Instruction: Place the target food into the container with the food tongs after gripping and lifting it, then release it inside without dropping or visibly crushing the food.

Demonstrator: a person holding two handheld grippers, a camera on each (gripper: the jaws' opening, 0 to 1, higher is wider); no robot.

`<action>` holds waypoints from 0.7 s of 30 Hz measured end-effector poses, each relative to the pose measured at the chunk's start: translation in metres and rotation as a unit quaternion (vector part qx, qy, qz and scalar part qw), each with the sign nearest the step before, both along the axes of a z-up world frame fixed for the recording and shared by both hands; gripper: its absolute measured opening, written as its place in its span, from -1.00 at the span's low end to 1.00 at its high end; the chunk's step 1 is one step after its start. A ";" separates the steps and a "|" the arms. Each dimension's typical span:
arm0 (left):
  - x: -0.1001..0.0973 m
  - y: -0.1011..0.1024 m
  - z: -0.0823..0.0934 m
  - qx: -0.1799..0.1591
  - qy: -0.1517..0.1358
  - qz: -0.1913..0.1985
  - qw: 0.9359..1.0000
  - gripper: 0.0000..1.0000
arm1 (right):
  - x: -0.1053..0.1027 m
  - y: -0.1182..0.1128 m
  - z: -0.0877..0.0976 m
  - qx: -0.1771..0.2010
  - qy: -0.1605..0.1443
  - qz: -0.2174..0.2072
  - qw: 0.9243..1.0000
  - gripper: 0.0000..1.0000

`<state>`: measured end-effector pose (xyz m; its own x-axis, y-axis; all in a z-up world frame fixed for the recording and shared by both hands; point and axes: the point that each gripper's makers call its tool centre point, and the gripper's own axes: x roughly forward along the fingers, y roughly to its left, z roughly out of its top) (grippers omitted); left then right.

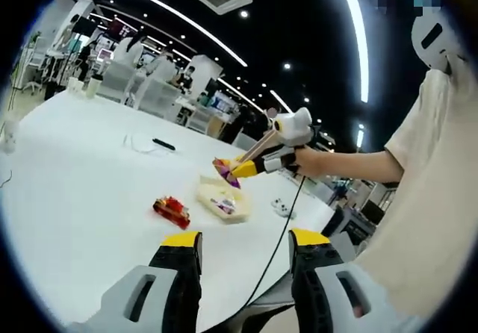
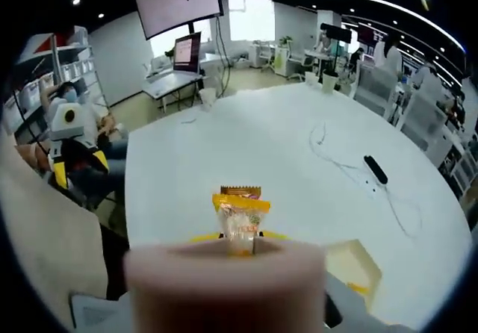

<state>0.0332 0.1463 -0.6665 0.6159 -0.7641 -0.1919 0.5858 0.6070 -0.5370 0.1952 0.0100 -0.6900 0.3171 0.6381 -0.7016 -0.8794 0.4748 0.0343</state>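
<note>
**One snack packet lifted, container waiting below**

One wrapped snack packet (image 2: 240, 221) sits pinched in the food tongs (image 1: 254, 152), which the right gripper (image 1: 258, 166) squeezes together; in the left gripper view this shows right of centre, with the packet (image 1: 225, 170) raised off the white surface (image 1: 82, 169) and hanging just above the pale container (image 1: 222, 201). In the right gripper view the packet stands upright at lower centre, and the container (image 2: 352, 266) lies at lower right. A red packet (image 1: 172, 210) rests on the surface to the left of the container. The left gripper (image 1: 245, 262), at the bottom of its own view, is spread and holds nothing.

The carry step looks nearly finished. The next move calls for lowering the packet inside the container's walls, then easing the tongs apart gently so it settles rather than drops.
</note>
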 end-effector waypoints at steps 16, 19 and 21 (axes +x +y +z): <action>0.006 -0.009 -0.005 0.004 0.008 -0.015 1.000 -0.03 | 0.020 -0.031 0.003 0.003 -0.010 -0.042 0.999 -0.68; 0.009 -0.011 -0.002 0.002 0.005 -0.017 1.000 -0.03 | 0.026 -0.037 0.005 0.002 -0.013 -0.049 0.999 -0.68; 0.010 -0.012 -0.003 0.003 0.005 -0.018 1.000 -0.03 | 0.030 -0.041 0.005 0.002 -0.014 -0.054 0.998 -0.68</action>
<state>0.0435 0.1347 -0.6691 0.5855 -0.7850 -0.2023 0.6022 0.5883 -0.5397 0.2257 -0.0310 -0.6855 0.4043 0.6016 -0.6889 -0.8237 0.5669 0.0117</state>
